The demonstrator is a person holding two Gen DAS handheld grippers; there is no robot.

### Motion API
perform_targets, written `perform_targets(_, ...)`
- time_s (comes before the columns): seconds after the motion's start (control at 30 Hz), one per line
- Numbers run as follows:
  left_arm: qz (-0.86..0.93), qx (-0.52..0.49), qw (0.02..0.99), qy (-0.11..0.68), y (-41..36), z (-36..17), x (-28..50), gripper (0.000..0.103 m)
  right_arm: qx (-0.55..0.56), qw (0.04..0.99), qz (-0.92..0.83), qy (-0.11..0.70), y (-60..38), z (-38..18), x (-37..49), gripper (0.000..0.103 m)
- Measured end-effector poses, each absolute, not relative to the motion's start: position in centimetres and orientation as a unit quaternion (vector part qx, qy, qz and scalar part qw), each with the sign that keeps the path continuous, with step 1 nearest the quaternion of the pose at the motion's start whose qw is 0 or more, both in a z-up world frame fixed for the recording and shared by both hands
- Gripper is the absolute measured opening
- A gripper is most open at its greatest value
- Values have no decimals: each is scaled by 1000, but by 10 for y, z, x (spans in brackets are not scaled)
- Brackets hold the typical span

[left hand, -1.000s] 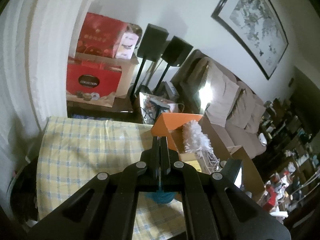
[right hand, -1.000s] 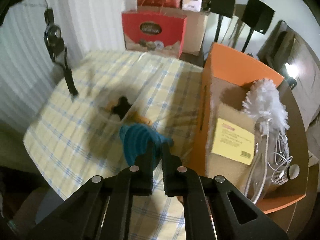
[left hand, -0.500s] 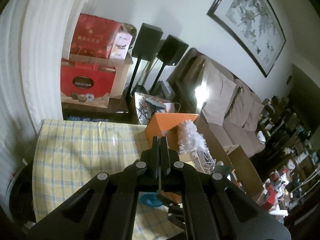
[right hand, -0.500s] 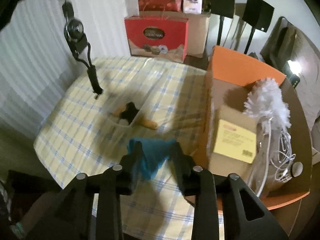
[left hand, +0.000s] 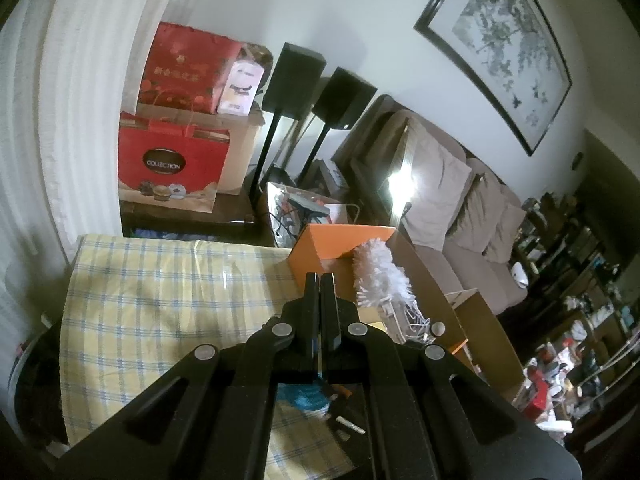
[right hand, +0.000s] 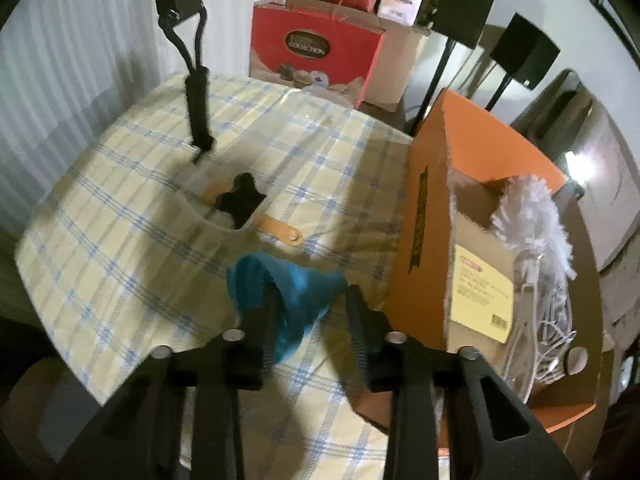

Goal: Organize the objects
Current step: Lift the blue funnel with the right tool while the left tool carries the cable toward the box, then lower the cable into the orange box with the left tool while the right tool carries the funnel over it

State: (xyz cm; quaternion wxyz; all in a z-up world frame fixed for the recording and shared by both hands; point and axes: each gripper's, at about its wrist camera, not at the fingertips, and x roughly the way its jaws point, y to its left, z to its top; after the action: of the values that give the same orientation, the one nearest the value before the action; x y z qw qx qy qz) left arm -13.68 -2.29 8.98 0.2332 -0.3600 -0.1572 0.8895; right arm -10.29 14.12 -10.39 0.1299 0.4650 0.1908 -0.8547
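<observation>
A crumpled teal cloth (right hand: 288, 292) lies on the yellow checked tablecloth (right hand: 120, 208); it also shows in the left wrist view (left hand: 304, 396) under the fingers. My right gripper (right hand: 312, 304) is open, its jaws on either side of the cloth, holding nothing. A clear bin (right hand: 216, 208) on the table holds a black star-shaped piece (right hand: 240, 200) and an orange strap (right hand: 278, 229). My left gripper (left hand: 320, 284) is shut and empty, raised high over the table; it appears in the right wrist view (right hand: 198, 120) above the bin's far side.
An orange cardboard box (right hand: 432, 184) stands at the table's right, holding a white duster (right hand: 532, 208) and a wire rack (right hand: 548, 336). Red gift bags (right hand: 312, 52) and speaker stands (right hand: 464, 0) stand behind the table. A sofa (left hand: 452, 200) is to the right.
My right gripper opened and let go of the teal cloth, which now lies on the table. My left gripper rose and pulled back, still shut.
</observation>
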Motion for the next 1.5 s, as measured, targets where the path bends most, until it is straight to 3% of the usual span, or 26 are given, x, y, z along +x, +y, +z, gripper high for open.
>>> perform_targets(0.03,889,-360,234,-157,-23,90,-137,0,460,121,-857,196,142,-104,-103,10)
perform_targets(0.13,888,-361,235,-159,-22,90,-138,0,457,133,-864,166,151,-97,-104,4)
perform_targets(0.6,886,-354,259,-151,3,105,-140,0,413,156,-895,54,190,-32,-102,4)
perform_targets(1.03,875,-343,311,-140,65,136,-146,0,378,114,-919,10,259,18,-94,4)
perform_targets(1.5,863,-375,323,-106,146,113,-170,0,383,63,-922,-17,324,13,-86,4)
